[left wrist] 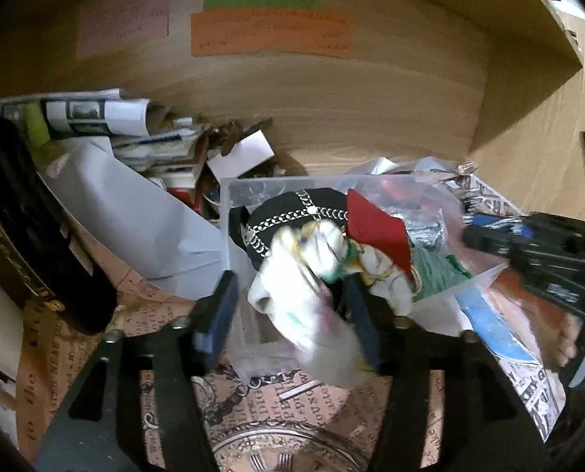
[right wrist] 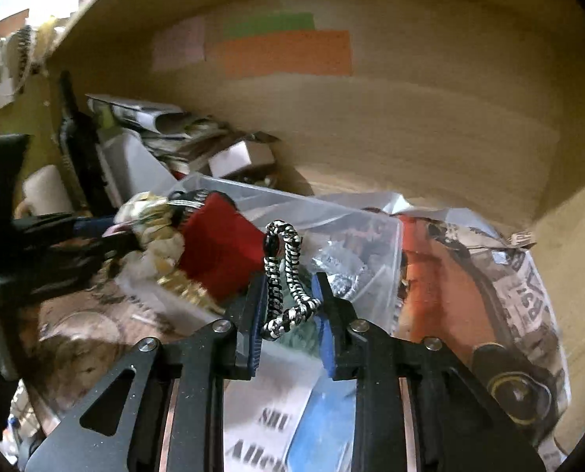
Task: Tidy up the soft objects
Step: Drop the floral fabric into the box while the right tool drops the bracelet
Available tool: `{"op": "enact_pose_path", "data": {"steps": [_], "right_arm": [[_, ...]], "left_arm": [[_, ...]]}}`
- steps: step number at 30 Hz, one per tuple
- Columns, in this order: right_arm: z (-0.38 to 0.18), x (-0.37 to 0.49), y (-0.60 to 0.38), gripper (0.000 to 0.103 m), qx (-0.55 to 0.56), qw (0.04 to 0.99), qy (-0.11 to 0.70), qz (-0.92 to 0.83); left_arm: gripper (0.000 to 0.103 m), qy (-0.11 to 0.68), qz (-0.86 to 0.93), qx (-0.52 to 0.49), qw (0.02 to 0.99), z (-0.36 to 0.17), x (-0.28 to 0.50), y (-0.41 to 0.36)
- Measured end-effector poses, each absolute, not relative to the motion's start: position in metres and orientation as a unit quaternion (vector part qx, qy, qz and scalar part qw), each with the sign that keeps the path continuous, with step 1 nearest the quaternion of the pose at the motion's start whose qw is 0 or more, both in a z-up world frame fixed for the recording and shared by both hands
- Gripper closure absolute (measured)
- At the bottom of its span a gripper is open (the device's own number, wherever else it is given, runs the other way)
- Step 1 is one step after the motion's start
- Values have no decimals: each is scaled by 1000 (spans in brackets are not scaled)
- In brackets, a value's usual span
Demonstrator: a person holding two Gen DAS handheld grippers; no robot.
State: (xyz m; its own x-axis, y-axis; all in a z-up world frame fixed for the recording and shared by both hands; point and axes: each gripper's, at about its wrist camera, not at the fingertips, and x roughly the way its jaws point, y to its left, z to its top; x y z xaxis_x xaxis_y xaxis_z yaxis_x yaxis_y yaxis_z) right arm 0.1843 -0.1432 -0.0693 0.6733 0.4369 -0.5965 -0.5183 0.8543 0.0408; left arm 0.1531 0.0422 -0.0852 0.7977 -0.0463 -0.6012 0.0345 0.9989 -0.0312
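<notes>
While the left gripper [left wrist: 292, 306] pinches a white scarf [left wrist: 312, 275] over the clear bin [left wrist: 229, 196], seemingly to drop it in, the right gripper [right wrist: 288, 295] clamps a braided cord [right wrist: 288, 275] beside it

Black angular linkage arms, silver screws, blue-padded jaws on both.

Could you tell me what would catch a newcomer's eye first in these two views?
Probably the white scarf bunched between the left gripper fingers, just over the clear plastic bin with its red cloth and black chain-trimmed cloth. Next, the black-and-white braided cord looped between the right gripper fingers. Behind, orange paper and green paper stand out on the wooden back wall.
</notes>
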Motion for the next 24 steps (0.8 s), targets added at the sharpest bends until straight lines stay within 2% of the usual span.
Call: {"op": "enact_pose_path", "data": {"steps": [1, 4, 6, 8, 9, 15, 19, 21, 24], "right_arm": [[-71, 187, -144, 80, -66, 911, 311, 261], [-83, 199, -137, 76, -75, 906, 328, 257], [-91, 203, -135, 67, -82, 903, 339, 250], [-91, 204, -136, 51, -82, 906, 337, 244], [-90, 202, -137, 49, -84, 908, 334, 238], [-77, 190, -147, 40, -76, 917, 311, 238], [-63, 179, -152, 38, -65, 922, 293, 246], [-53, 170, -156, 30, -58, 926, 279, 249], [-40, 157, -161, 27, -49, 933, 254, 251]], "left_arm": [[33, 310, -17, -5, 950, -84, 150, 41], [33, 304, -19, -4, 953, -81, 147, 42], [33, 302, -15, -3, 953, -80, 147, 43], [33, 301, -7, 0, 953, -80, 149, 44], [33, 303, -4, -1, 953, -79, 150, 46], [33, 292, -4, -21, 956, -70, 147, 54], [33, 281, 2, -15, 960, -61, 141, 51], [33, 275, 1, -18, 961, -56, 136, 50], [31, 259, 0, -22, 966, -46, 125, 47]]}}
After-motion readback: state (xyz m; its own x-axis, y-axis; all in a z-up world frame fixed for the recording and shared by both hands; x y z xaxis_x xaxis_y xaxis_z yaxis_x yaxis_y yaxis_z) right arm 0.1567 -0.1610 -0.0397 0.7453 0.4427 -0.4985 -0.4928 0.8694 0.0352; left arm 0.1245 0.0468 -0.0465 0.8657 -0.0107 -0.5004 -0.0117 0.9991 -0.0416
